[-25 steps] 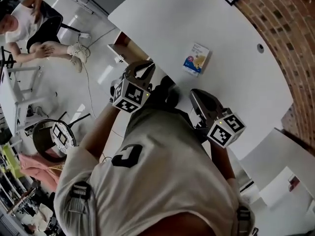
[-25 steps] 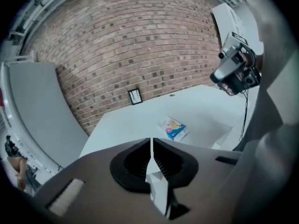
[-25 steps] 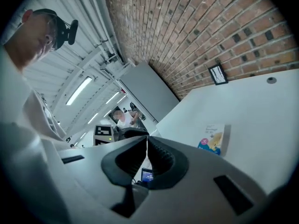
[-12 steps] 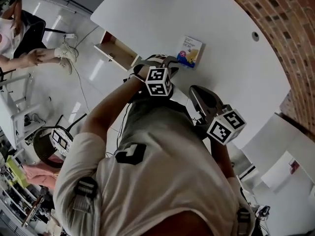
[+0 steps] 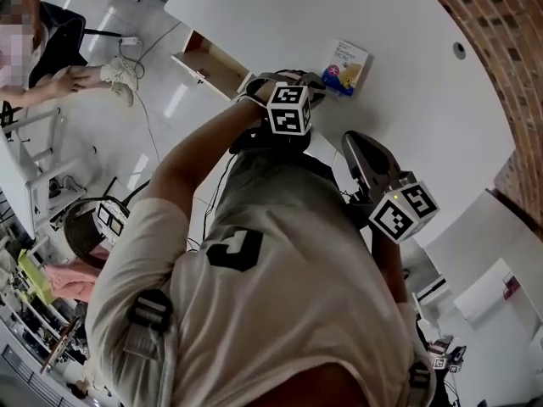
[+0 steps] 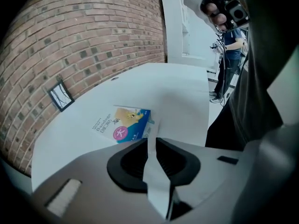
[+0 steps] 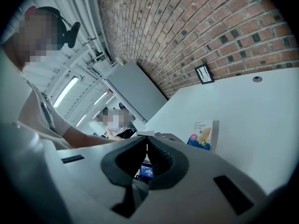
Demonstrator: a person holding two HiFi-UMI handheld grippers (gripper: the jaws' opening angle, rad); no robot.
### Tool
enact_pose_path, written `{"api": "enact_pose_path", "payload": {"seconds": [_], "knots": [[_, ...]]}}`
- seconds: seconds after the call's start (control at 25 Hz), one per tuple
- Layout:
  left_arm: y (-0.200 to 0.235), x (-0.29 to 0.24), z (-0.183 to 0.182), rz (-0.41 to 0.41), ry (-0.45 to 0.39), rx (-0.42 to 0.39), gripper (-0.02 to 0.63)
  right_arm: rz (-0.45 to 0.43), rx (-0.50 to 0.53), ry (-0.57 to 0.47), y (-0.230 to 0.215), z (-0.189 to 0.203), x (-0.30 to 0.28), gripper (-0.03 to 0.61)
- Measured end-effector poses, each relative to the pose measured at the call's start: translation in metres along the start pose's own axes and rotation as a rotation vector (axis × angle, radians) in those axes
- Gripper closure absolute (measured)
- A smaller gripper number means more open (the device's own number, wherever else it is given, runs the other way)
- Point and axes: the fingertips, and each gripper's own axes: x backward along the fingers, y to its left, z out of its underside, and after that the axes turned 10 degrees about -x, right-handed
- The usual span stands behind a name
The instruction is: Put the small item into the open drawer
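Note:
The small item is a flat blue and white box (image 5: 348,64) lying on the white round table (image 5: 407,24). My left gripper (image 5: 316,79) reaches over the table edge, its tips just short of the box. In the left gripper view the box (image 6: 124,124) lies right ahead of the left gripper (image 6: 152,141). Its jaws are closing, and only bare table shows in the gap. The open drawer (image 5: 208,53) sticks out below the table edge, left of that arm. My right gripper (image 5: 349,138) hangs back near the person's body, its jaws (image 7: 147,146) together on nothing. The box (image 7: 202,134) shows beyond it.
A brick wall (image 5: 492,49) curves behind the table, with a small framed picture (image 6: 60,96) on it. A cable hole (image 5: 459,51) sits in the tabletop. A seated person (image 5: 51,58) is at far left, and a round stool (image 5: 89,231) stands on the floor.
My left gripper has swung from the table edge by the drawer up and right over the table to the box. The right gripper has stayed where it was.

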Motion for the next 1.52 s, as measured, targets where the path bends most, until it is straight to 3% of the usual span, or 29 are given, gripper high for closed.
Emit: {"api": "enact_pose_path", "payload": {"seconds": [0.12, 0.4, 0.68, 0.8, 1.0, 1.12, 1.36, 1.52], "knots": [[-0.001, 0.002, 0.000, 0.004, -0.018, 0.038, 0.555, -0.004, 0.016, -0.004, 0.003, 0.004, 0.001, 0.572], [-0.013, -0.010, 0.009, 0.007, 0.044, 0.008, 0.555, -0.012, 0.023, 0.012, 0.011, 0.013, 0.007, 0.572], [-0.013, 0.003, 0.004, -0.032, 0.026, 0.094, 0.605, -0.020, 0.042, -0.004, 0.018, 0.017, 0.018, 0.572], [-0.013, 0.029, -0.005, -0.089, -0.038, 0.191, 0.607, -0.033, 0.055, -0.013, 0.024, 0.020, 0.021, 0.572], [-0.011, 0.103, -0.002, -0.249, -0.182, 0.501, 0.607, -0.095, 0.061, -0.001, 0.035, 0.029, 0.013, 0.572], [-0.014, 0.149, 0.014, -0.366, -0.217, 0.624, 0.608, -0.145, 0.065, 0.025, 0.046, 0.035, 0.001, 0.572], [-0.029, 0.226, 0.072, -0.560, -0.196, 0.765, 0.609, -0.200, 0.144, 0.110, 0.078, 0.045, -0.030, 0.572], [-0.032, 0.265, 0.113, -0.622, -0.194, 0.799, 0.609, -0.196, 0.176, 0.116, 0.096, 0.044, -0.057, 0.572]]}}
